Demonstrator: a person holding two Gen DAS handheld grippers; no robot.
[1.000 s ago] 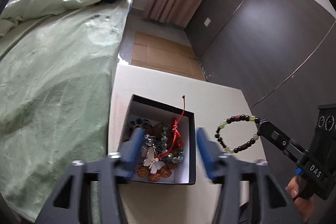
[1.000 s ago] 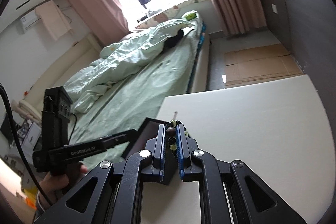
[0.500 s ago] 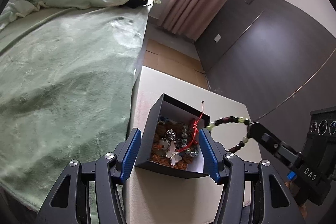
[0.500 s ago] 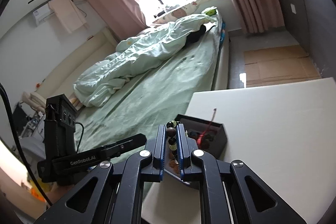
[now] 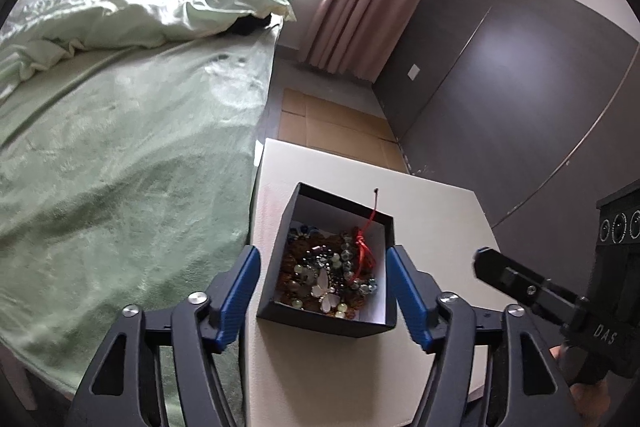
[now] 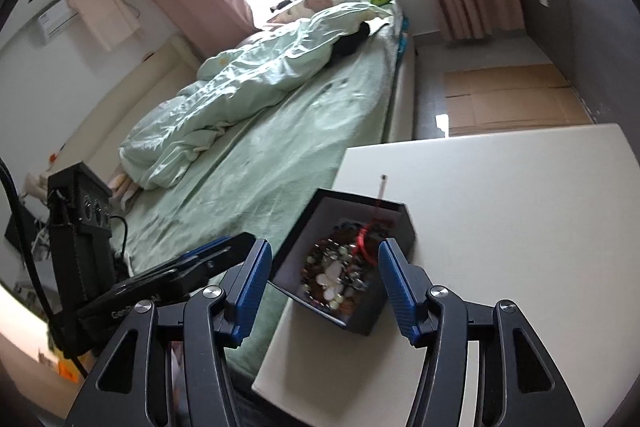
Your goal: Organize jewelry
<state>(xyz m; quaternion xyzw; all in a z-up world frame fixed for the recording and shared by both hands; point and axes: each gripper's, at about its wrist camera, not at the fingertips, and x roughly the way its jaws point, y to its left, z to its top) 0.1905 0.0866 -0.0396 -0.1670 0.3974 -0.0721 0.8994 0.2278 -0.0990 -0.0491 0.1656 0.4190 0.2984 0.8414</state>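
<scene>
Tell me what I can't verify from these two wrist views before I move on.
- Box contents: the jewelry pile is tangled; single pieces run together in both views, and lower layers are covered.
- Box's near outer wall, right wrist view: blurred.
- Right hand-held gripper: in the left wrist view only one dark finger shows, so its opening is unreadable there.
- Left hand-held gripper: whether its open fingers touch the box walls.

One black box stands at the worktop's left edge, holding one heap of jewelry too tangled to count, with one red cord and one white butterfly piece. Two tools: left tool, right tool.
</scene>
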